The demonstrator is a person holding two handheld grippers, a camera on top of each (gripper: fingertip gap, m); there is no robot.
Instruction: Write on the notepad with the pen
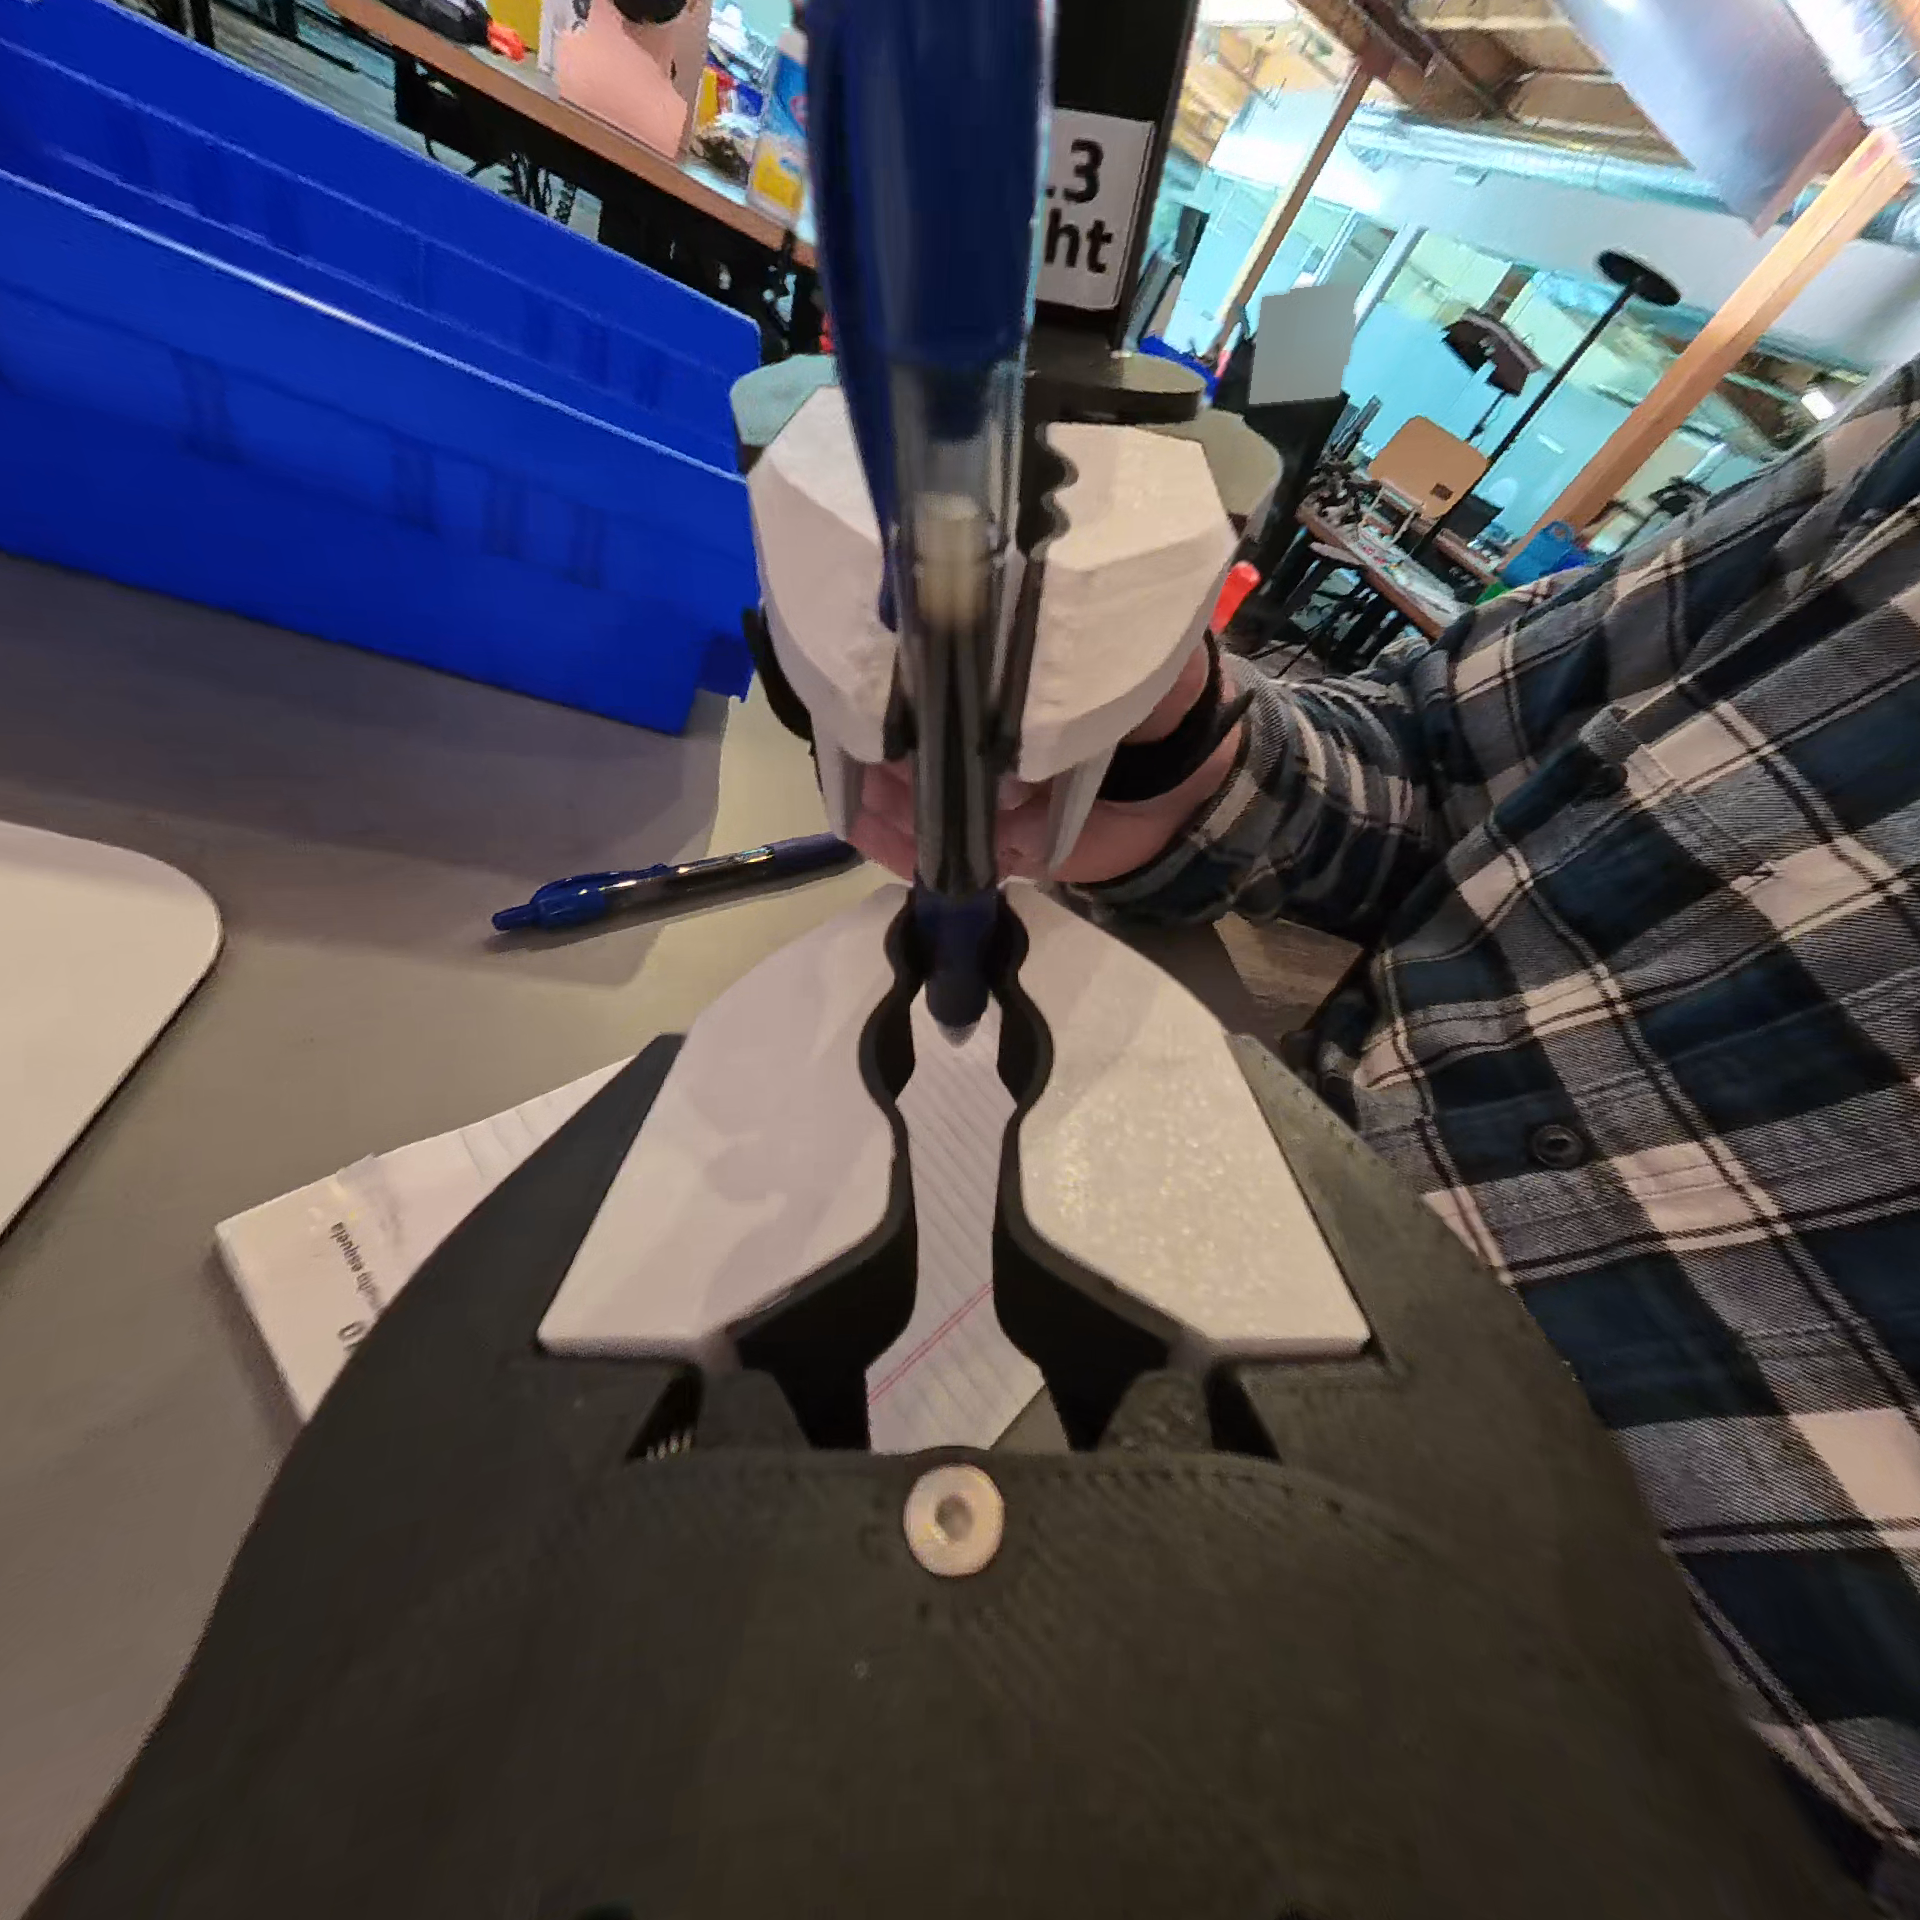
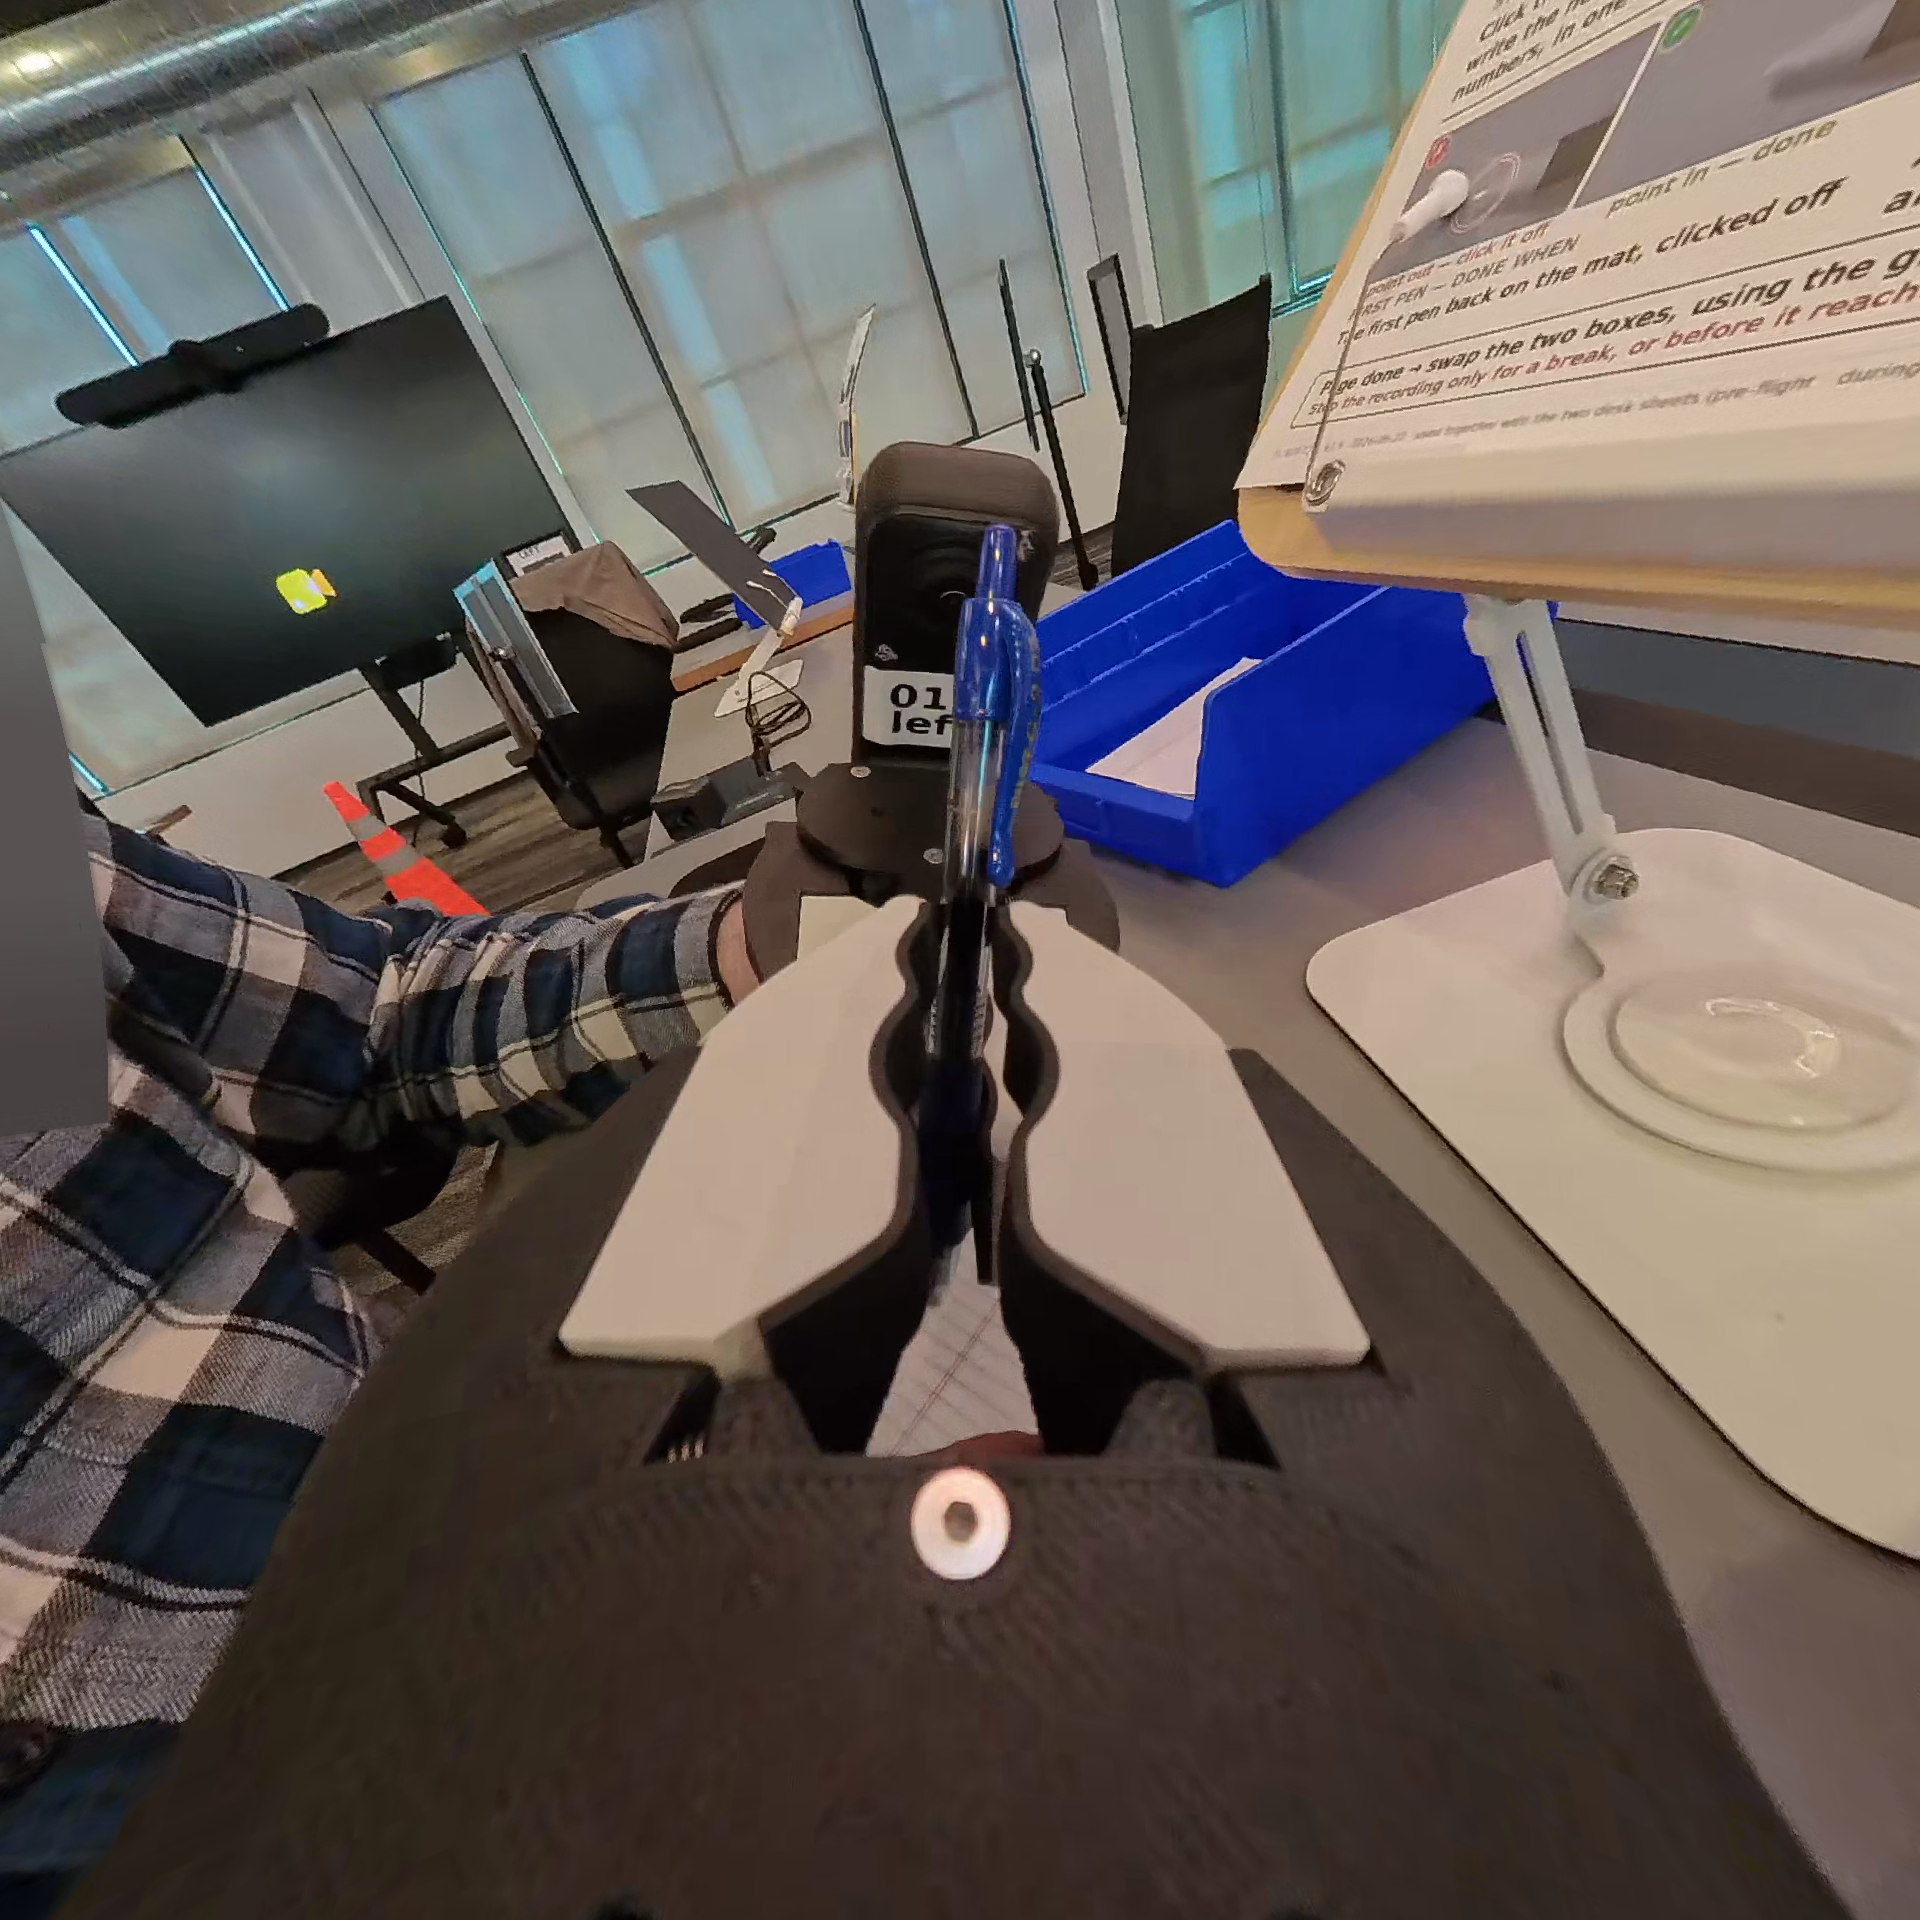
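Note:
A blue click pen (image 1: 925, 260) stands nearly upright between both grippers, its clip end up (image 2: 987, 675). My right gripper (image 2: 961, 935) is shut on its barrel; it also shows in the left wrist view (image 1: 961, 758), facing me. My left gripper (image 1: 956, 935) is shut on the pen's dark blue grip section, and the tip pokes out just below the pads. The white lined notepad (image 1: 343, 1247) lies on the grey table under my left gripper, and it also shows between the right fingers (image 2: 956, 1371). The tip hangs above the page.
A second blue pen (image 1: 675, 883) lies on the table beyond the notepad. Blue bins (image 1: 364, 416) stand at the back (image 2: 1247, 707). A white stand base (image 2: 1662, 1143) carries an instruction sheet (image 2: 1610, 260). A plaid sleeve (image 1: 1558, 935) reaches in. About 6 cm separates my left fingertips from my right.

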